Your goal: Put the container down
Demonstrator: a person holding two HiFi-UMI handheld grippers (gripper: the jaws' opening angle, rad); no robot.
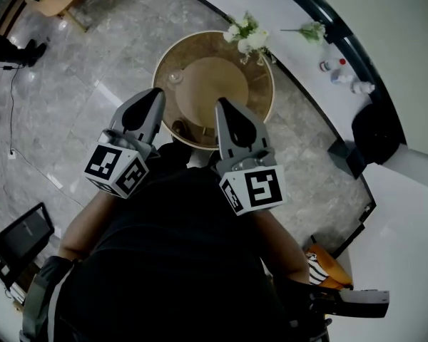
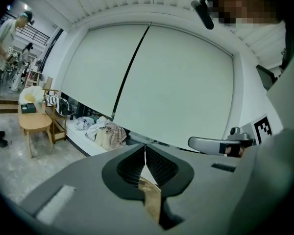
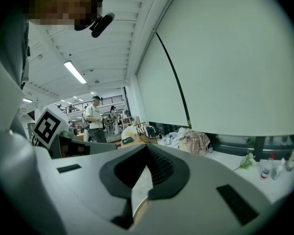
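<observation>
The left gripper (image 1: 157,93), whose cube (image 1: 118,169) is printed with black-and-white square markers, is pinched shut on a thin tan edge of the round container (image 1: 214,84). The container is held out above the grey floor (image 1: 71,105). The right gripper (image 1: 222,104), likewise marked, is clamped on the near rim.

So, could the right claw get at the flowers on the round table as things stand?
Probably yes: the right claw hangs over the round table's near side, the flowers stand at its far rim, with only flat tabletop between. Its jaws are together, so they'd have to open first.
</observation>
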